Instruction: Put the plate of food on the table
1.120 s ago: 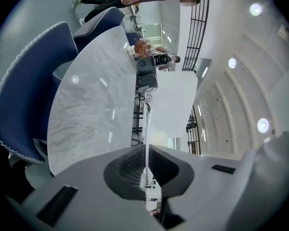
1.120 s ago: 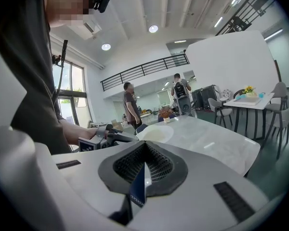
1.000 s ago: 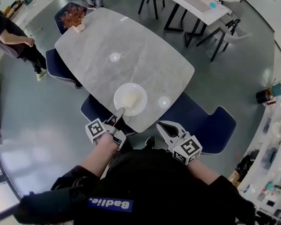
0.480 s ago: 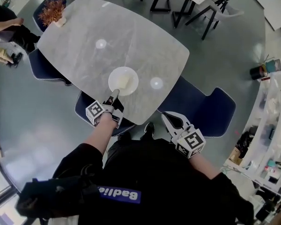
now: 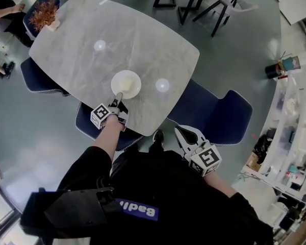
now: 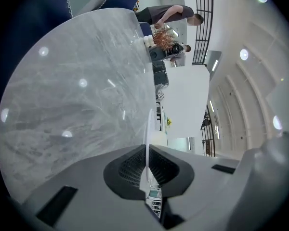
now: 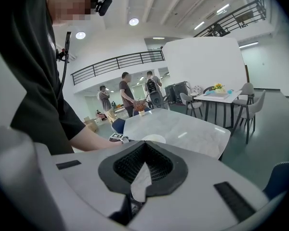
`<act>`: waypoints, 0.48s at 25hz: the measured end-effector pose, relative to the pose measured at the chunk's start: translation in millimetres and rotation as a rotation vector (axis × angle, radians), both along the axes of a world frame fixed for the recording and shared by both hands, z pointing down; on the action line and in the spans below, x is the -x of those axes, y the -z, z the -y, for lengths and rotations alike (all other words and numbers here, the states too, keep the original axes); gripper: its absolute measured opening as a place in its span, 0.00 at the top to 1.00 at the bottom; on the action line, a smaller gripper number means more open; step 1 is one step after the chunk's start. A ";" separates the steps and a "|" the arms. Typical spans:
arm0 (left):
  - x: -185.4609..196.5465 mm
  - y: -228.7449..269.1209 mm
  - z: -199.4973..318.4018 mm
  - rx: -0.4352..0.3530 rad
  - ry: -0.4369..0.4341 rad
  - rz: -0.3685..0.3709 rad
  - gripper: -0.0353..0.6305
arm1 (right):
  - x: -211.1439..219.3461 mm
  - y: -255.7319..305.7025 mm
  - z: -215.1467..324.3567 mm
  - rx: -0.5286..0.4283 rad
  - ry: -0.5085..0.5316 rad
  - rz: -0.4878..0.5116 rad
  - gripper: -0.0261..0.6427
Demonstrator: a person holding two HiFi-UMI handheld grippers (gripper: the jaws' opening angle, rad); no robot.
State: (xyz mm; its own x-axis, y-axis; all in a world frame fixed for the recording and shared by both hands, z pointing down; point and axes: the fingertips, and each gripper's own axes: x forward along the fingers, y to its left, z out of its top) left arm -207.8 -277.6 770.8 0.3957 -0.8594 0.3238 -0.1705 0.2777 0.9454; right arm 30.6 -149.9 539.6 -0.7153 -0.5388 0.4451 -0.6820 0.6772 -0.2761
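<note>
A white plate point(image 5: 126, 83) carrying a pale lump of food point(image 5: 127, 80) is at the near edge of the grey marble table point(image 5: 86, 45). My left gripper point(image 5: 119, 96) is shut on the plate's near rim. In the left gripper view the rim point(image 6: 147, 129) runs edge-on between the jaws, with the food point(image 6: 159, 138) just beyond. Whether the plate rests on the tabletop I cannot tell. My right gripper point(image 5: 180, 131) hangs shut and holding nothing, off the table near my body; its view shows the plate point(image 7: 154, 138) ahead.
A vase of dried plant point(image 5: 43, 15) stands at the table's far left corner. Blue chairs point(image 5: 214, 114) are tucked along the near side, another point(image 5: 35, 78) on the left. A second table point(image 7: 221, 96) and standing people point(image 7: 127, 97) are farther off. Shelving point(image 5: 296, 126) lines the right.
My left gripper has come down toward the tabletop with the plate, which looks smaller and farther from my head. The right gripper has hardly shifted.
</note>
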 end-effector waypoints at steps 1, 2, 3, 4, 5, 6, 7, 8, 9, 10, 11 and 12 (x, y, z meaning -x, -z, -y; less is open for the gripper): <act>0.2 -4.1 2.2 0.009 0.002 0.002 0.92 | -0.6 -0.2 0.8 -0.006 -0.011 0.001 0.95; 0.3 -7.9 4.6 0.019 0.004 0.002 0.92 | -1.0 -1.1 1.2 -0.009 -0.018 0.000 0.95; 0.1 -11.2 7.4 0.028 0.007 0.003 0.92 | -1.3 -2.6 0.9 -0.007 -0.021 -0.003 0.94; -0.1 -13.6 10.8 0.035 0.008 0.007 0.92 | -1.6 -4.2 0.6 -0.003 -0.023 -0.006 0.95; -0.4 -15.2 14.6 0.040 0.008 0.012 0.92 | -1.8 -5.5 0.5 0.003 -0.025 -0.009 0.94; -0.9 -16.2 18.6 0.044 0.009 0.017 0.92 | -1.9 -6.5 0.6 0.008 -0.026 -0.011 0.95; -1.8 -16.6 22.0 0.048 0.010 0.020 0.92 | -2.1 -7.5 0.5 0.013 -0.027 -0.012 0.94; -3.4 -16.5 24.8 0.053 0.011 0.020 0.92 | -2.6 -8.4 0.4 0.017 -0.027 -0.012 0.95; -5.3 -16.2 27.1 0.058 0.013 0.020 0.92 | -3.4 -9.1 0.2 0.021 -0.027 -0.013 0.94; -6.8 -16.4 28.9 0.063 0.014 0.021 0.92 | -4.2 -9.5 0.0 0.025 -0.029 -0.013 0.94; -7.6 -17.1 30.6 0.067 0.014 0.023 0.92 | -4.8 -9.8 0.0 0.027 -0.031 -0.013 0.94; -7.9 -18.2 32.0 0.071 0.014 0.027 0.92 | -5.1 -10.1 0.1 0.028 -0.033 -0.013 0.95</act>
